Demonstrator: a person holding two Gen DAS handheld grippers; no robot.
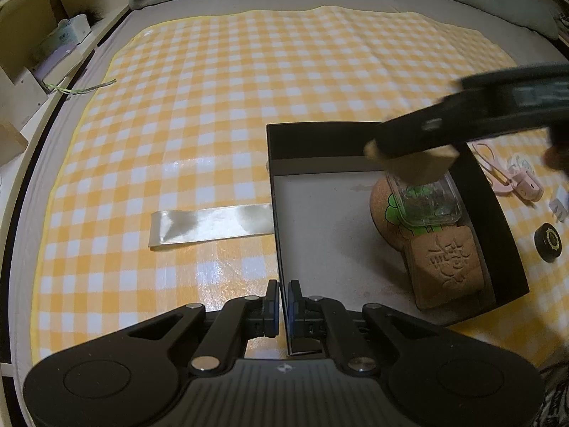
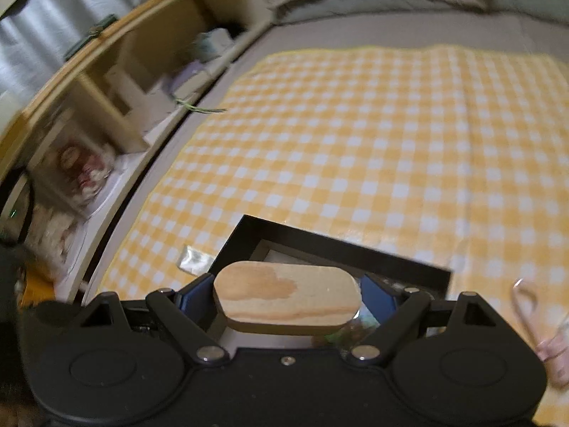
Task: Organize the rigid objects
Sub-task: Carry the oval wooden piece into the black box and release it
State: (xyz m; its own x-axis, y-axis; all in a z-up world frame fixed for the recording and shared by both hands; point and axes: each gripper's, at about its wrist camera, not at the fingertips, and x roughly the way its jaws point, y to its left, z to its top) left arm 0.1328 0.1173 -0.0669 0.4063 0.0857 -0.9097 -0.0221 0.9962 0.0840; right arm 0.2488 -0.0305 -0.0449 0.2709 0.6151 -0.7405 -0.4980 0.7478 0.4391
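Left gripper (image 1: 283,306), bottom centre of left view: clamped on near wall of black box (image 1: 498,220). Right gripper (image 2: 288,299), bottom centre of right view: wide jaws gripping wooden block (image 2: 286,297) by its ends, above box. Inside box, right of centre in left view: clear case (image 1: 425,201) over round cork coaster (image 1: 382,210), square cork coaster (image 1: 446,265) below. On checked cloth (image 1: 231,106): silver strip (image 1: 209,226) left of box, black puck (image 1: 547,242) at right edge.
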